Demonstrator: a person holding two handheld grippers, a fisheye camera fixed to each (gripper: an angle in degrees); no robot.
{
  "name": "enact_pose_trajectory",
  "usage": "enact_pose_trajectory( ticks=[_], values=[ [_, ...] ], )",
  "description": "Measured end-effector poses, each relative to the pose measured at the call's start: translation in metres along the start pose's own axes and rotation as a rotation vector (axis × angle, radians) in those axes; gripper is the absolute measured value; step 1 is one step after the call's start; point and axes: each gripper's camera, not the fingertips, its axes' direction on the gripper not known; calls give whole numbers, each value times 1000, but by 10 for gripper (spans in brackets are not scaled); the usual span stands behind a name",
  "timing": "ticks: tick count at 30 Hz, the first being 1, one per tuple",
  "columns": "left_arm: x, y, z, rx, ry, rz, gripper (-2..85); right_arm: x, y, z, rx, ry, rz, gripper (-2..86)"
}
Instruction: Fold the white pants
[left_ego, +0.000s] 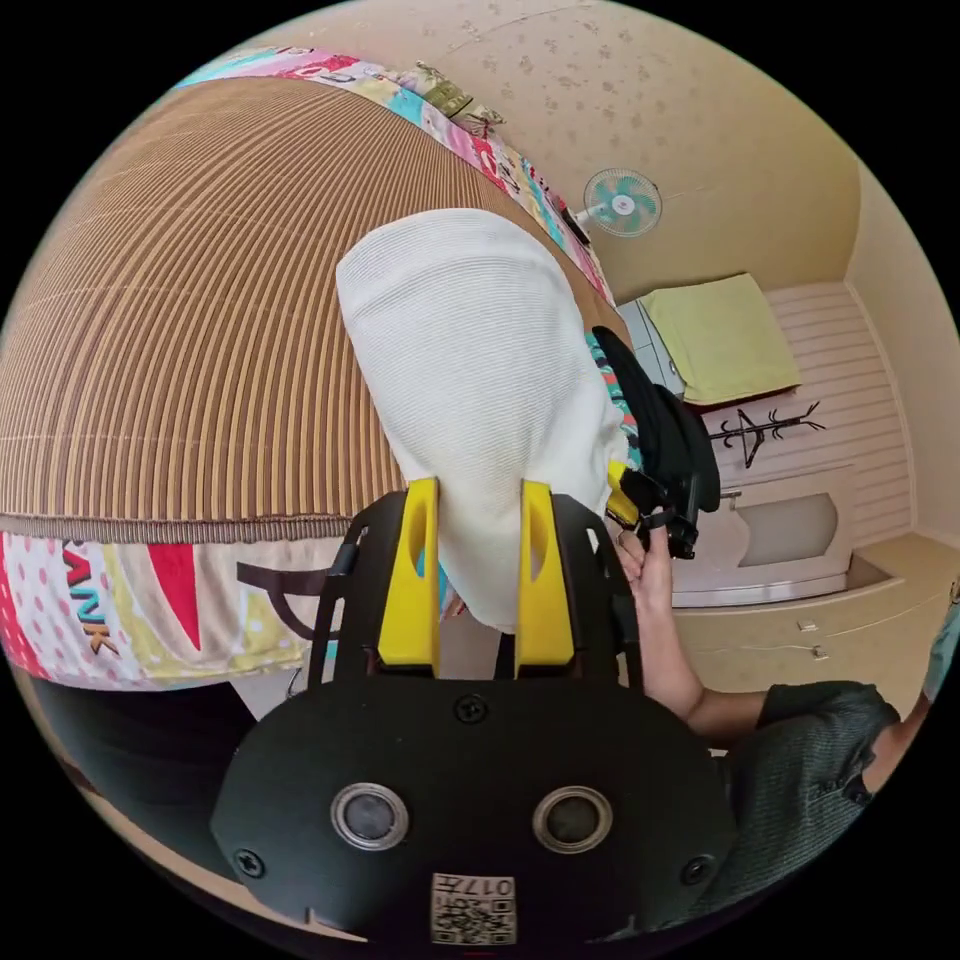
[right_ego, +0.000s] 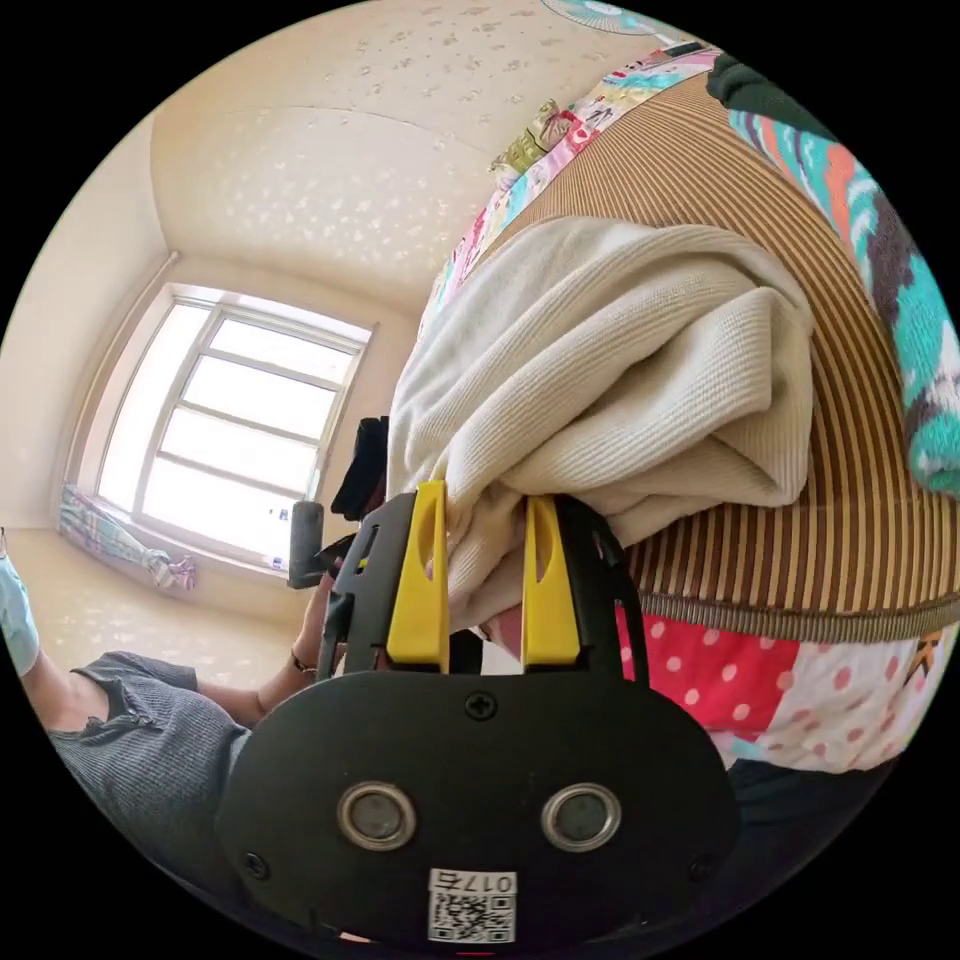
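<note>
1. The white ribbed knit pants (left_ego: 470, 400) lie on a brown striped woven mat (left_ego: 180, 330) that covers a bed with a bright patchwork-print sheet (left_ego: 150, 600). In the left gripper view the cloth runs as one long, smooth band away from the jaws, its near end hanging over the mat's edge.

2. The left gripper (left_ego: 478, 520), black-bodied with yellow jaws, stands with the near end of the pants between its two jaws. The gap is narrow and the cloth fills it, so I judge it clamped on the fabric.

3. The right gripper (right_ego: 485, 530) likewise has a thick bunch of the pants (right_ego: 610, 380) between its yellow jaws; the cloth looks pinched on both sides. Here the fabric is piled in several layers just past the jaws, resting on the mat.

4. The long axis of the pants points straight ahead from both grippers, across the mat. Both are at the near end, side by side; in the left gripper view the right gripper (left_ego: 640, 500) sits just beside the cloth's edge, held by a hand (left_ego: 640, 570).

5. Both hands appear to be held low at the bed's edge, pointing inward. The coming move likely calls for carrying this near end forward along that axis.
</note>
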Motion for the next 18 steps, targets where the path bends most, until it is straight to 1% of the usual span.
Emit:
enact_pose_trajectory(
  ticks=[1,2,3,4,5,6,7,8,9,11,13,15,16,17,18],
  values=[
    [23,3,12,-68,-1,61,110,1,-3,-6,34,16,14,107],
    [46,5,27,-172,41,144,92,0,-4,-26,138,62,51,101],
    [58,6,35,-240,76,199,83,-3,0,-47,237,104,70,92],
    [81,10,44,-323,170,322,49,-6,3,-57,276,113,59,81],
    [97,14,40,-316,219,398,36,-13,9,-74,330,112,12,59],
    [103,15,34,-284,210,422,39,-19,13,-83,345,104,-24,57],
    [109,15,15,-188,143,445,45,-21,14,-86,333,104,-34,56],
    [110,12,-7,-71,37,436,49,-24,14,-85,272,101,-54,63],
    [108,11,-18,-5,-21,422,58,-28,14,-79,197,106,-83,71],
    [89,1,-56,232,-199,294,99,-35,20,-67,117,136,-126,81],
    [66,-15,-63,285,-227,216,116,-46,29,-47,36,161,-203,70],
    [37,-39,-46,178,-246,119,113,-58,40,-17,-111,265,-267,43],
    [17,-53,-25,46,-203,71,103,-61,46,-18,-108,279,-289,40],
    [2,-57,-12,-26,-118,50,87,-64,59,-27,-68,280,-304,36],
    [-3,-56,-10,-34,-91,42,83,-57,70,-34,-37,283,-250,33]
  ],
)
